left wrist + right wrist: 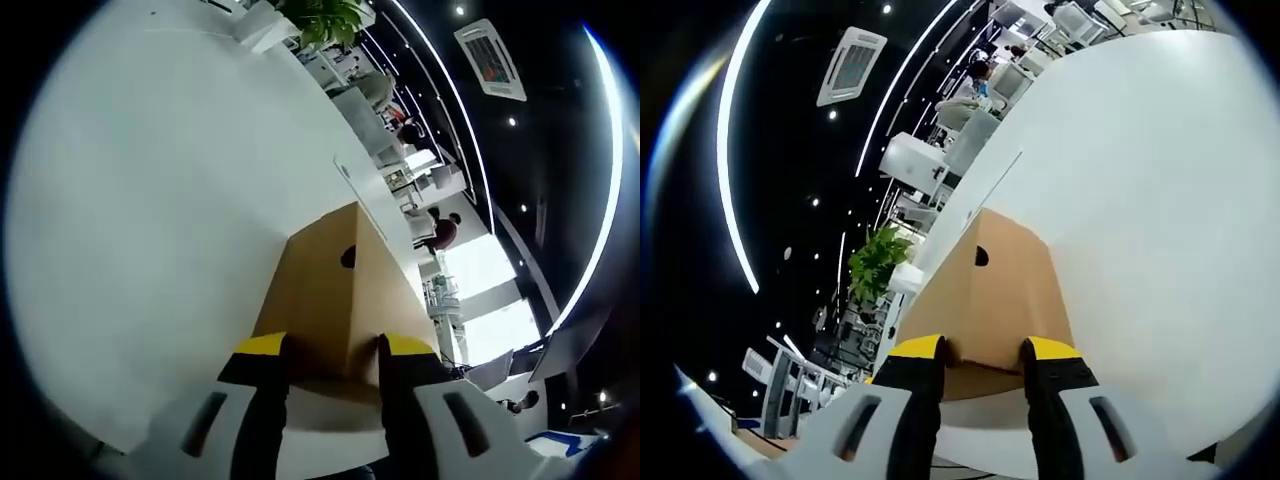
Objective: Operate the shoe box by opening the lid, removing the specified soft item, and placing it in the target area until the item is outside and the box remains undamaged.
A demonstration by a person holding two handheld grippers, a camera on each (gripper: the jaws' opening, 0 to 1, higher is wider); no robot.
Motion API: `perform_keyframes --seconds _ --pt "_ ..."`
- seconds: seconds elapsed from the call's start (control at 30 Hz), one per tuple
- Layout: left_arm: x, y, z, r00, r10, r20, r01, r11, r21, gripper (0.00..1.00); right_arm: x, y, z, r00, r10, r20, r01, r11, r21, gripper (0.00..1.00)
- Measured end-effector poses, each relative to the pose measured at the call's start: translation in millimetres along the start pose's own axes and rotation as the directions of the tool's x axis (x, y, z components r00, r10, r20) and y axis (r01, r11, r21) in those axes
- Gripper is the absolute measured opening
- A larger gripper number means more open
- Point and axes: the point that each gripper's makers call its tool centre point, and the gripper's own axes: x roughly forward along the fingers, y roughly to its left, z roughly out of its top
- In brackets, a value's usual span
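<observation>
A closed cardboard shoe box [335, 295] rests on the white surface [160, 220], its long axis running away toward 12 o'clock from the left tool [333, 352], whose jaws bracket its near end; opposite, the right tool [982, 355] likewise straddles the other end, grip uncertain.

- Left gripper [333, 350]: two black fingers [262, 400] capped with yellow tips, set in pale grey housings, each housing bearing a dark slanted oblong slot.
- Right gripper [980, 352]: the same build, black fingers [1052, 410] with yellow tips, light grey housings at the base, each with one dark oblong slot.
</observation>
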Motion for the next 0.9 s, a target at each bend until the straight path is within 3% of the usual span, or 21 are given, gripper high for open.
perform_keyframes --seconds 0.9 --pt "-12.6 -18.7 5.0 1.0 -0.017 0.006 0.016 0.999 0.039 0.34 -8.2 17.7 7.7 1.0 0.019 -0.015 -0.018 0.997 0.069 0.3"
